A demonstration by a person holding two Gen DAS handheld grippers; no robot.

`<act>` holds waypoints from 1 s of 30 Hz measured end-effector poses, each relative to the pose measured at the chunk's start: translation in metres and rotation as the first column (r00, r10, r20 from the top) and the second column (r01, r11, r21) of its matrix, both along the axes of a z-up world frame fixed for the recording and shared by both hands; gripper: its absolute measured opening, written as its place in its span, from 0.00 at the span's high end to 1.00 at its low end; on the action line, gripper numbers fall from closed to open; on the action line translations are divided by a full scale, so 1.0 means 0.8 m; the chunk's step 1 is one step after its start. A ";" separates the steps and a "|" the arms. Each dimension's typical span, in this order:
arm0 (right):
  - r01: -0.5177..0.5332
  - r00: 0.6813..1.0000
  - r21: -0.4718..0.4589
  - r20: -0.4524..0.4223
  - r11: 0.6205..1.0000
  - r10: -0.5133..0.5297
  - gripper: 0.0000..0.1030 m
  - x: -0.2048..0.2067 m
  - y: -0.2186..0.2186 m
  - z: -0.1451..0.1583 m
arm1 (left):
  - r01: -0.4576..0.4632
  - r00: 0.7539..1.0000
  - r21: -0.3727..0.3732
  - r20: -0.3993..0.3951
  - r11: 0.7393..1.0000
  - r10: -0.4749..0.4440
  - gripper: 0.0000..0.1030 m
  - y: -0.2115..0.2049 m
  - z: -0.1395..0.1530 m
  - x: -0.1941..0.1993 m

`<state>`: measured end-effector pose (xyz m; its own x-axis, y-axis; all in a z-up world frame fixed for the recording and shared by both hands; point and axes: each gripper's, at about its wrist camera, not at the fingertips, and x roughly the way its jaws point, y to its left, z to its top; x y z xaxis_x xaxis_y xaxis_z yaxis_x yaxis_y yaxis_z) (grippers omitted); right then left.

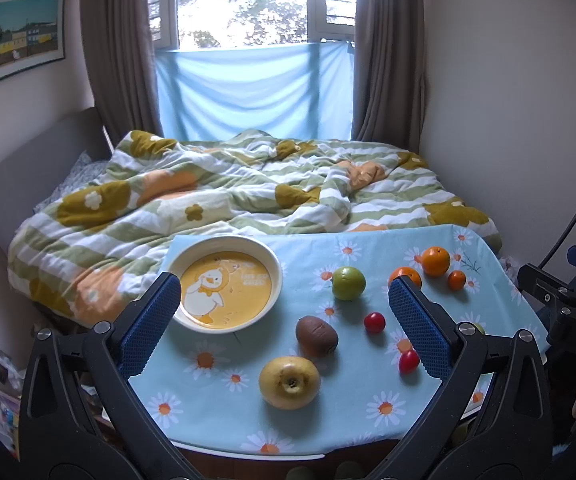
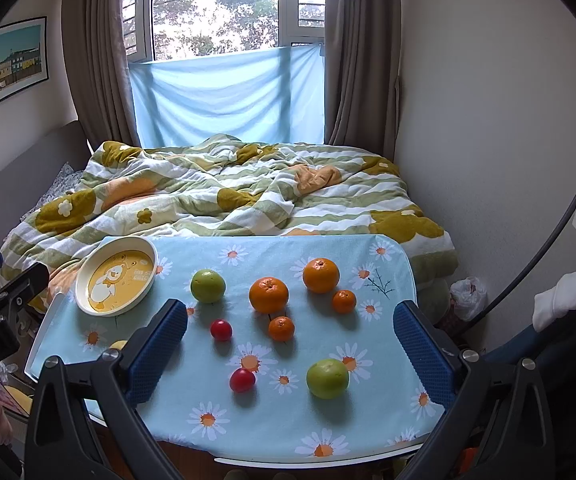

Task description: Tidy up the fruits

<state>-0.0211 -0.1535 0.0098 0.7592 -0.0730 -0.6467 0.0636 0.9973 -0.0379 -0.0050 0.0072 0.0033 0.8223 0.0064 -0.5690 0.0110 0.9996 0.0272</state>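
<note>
1. Your left tool (image 1: pixel 284 320) hangs over the near left part of the worktop (image 1: pixel 216 412), its blue pads (image 1: pixel 150 326) spread wide apart with nothing between them.
2. Your right tool (image 2: pixel 289 350) hangs over the near right part, pads (image 2: pixel 423 356) likewise wide apart and empty.
3. Nearest you on the left lies a yellow apple (image 1: pixel 289 382), resting on the daisy cloth (image 2: pixel 280 256), stem end facing the left camera.
4. Just behind the apple sits a brown kiwi (image 1: pixel 316 335), close to it but apart.
5. On the right side, a near green apple (image 2: pixel 327 378) sits alone on the cloth.
6. 2 cherry tomatoes lie mid-cloth: the near tomato (image 2: pixel 242 380) and the far tomato (image 2: pixel 221 329), well apart from each other.
7. A small mandarin (image 2: pixel 281 328) rests just in front of a large orange (image 2: pixel 268 295).
8. Further back right, a second large orange (image 2: pixel 321 275) stands with another small mandarin (image 2: pixel 343 301) just beside it.
9. A far green apple (image 2: pixel 207 286) sits left of the oranges, apart from them.
10. The duck-print bowl (image 1: pixel 272 258) stands at the far left of the worktop, holding no fruit.
11. Beyond the worktop lies a bed with a rumpled quilt (image 1: pixel 224 184), then a curtained window (image 1: pixel 264 4).
</note>
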 end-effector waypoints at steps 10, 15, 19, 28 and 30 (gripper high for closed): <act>0.000 1.000 0.000 -0.001 1.000 0.000 0.00 0.000 0.001 0.000 | 0.000 1.000 -0.002 -0.001 1.000 0.000 0.00 0.001 0.000 0.000; 0.001 1.000 0.000 -0.005 1.000 -0.001 0.00 0.001 -0.001 0.000 | 0.002 1.000 -0.003 -0.031 1.000 -0.002 0.00 0.001 -0.009 0.003; 0.008 0.998 -0.002 -0.061 1.000 -0.008 0.00 -0.004 0.021 -0.021 | 0.026 0.995 -0.020 -0.097 0.999 -0.028 0.00 0.005 -0.025 0.010; 0.020 0.986 0.019 -0.163 1.000 -0.016 0.00 -0.006 0.033 -0.064 | 0.070 0.969 -0.041 -0.235 0.997 -0.077 0.00 0.025 -0.083 0.020; 0.005 0.984 0.030 -0.181 1.000 0.001 0.00 -0.003 0.030 -0.082 | 0.085 0.958 -0.052 -0.270 0.995 -0.096 0.00 0.028 -0.100 0.023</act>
<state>-0.0238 -0.1299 -0.0559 0.6297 -0.0526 -0.7750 0.0603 0.9980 -0.0187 0.0131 0.0294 -0.0769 0.6328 -0.0875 -0.7694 0.1025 0.9943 -0.0287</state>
